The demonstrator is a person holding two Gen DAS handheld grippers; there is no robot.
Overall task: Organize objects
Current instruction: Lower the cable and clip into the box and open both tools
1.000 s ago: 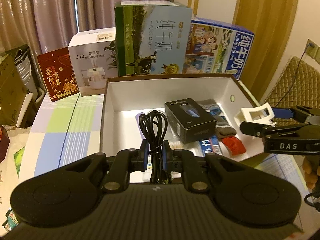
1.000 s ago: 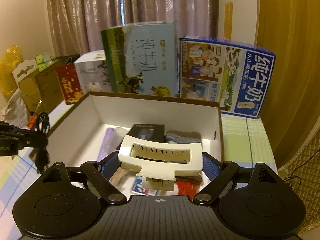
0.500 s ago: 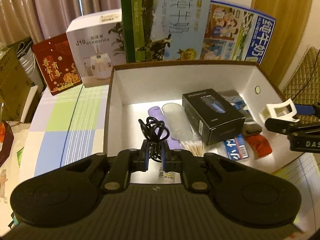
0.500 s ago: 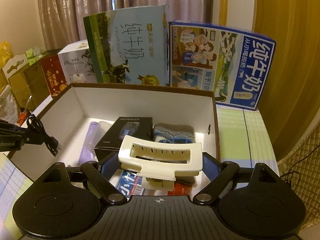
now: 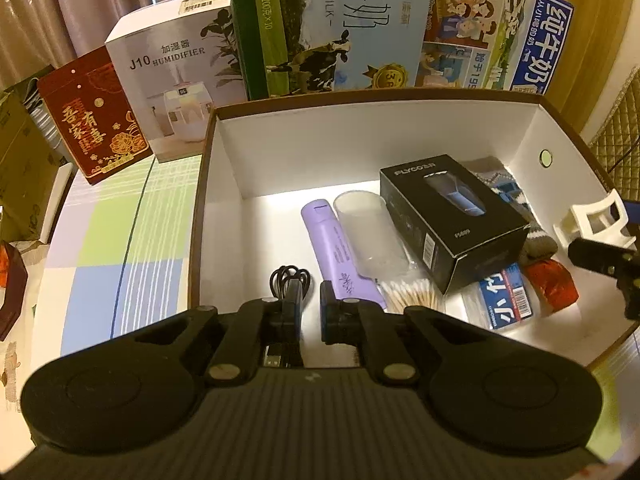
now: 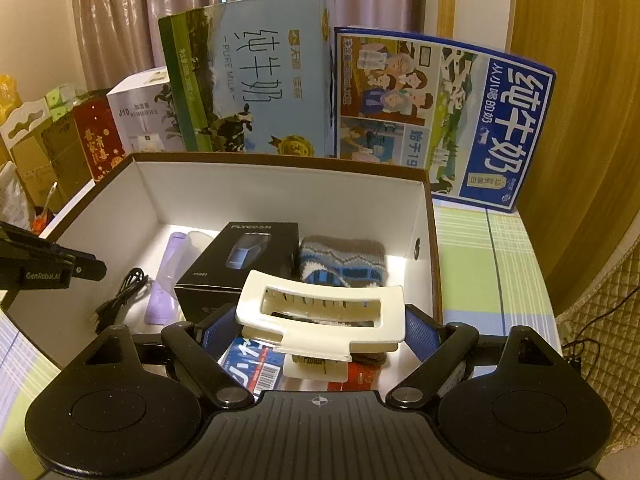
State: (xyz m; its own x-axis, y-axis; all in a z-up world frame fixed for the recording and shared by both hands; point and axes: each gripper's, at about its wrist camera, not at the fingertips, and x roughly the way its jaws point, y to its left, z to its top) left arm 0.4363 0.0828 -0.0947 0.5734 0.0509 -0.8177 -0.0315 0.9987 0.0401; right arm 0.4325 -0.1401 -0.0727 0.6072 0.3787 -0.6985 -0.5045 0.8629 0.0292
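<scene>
An open white box (image 5: 320, 152) with a brown rim holds a black FLYCO carton (image 5: 448, 220), a purple tube (image 5: 332, 248), a clear cup (image 5: 368, 232), cotton swabs (image 5: 408, 296) and a knitted sock (image 6: 344, 260). A black coiled cable (image 6: 120, 300) lies loose on the box floor at the near left. My left gripper (image 5: 311, 308) hovers just over it, open, with the white floor showing between the fingers. My right gripper (image 6: 320, 328) is shut on a white hair clip (image 6: 320, 312) above the box's near right part.
Two tall milk cartons (image 6: 248, 76) (image 6: 444, 116), a humidifier box (image 5: 172, 64) and a red gift box (image 5: 92, 116) stand behind the white box. A checked cloth (image 5: 112, 264) covers the table to the left and right. A blue-white packet (image 5: 504, 296) and a red packet (image 5: 552, 284) lie in the box.
My left gripper moved down into the box and let go of the black cable, which now rests on the box floor. My right gripper carried the clip forward over the box.
</scene>
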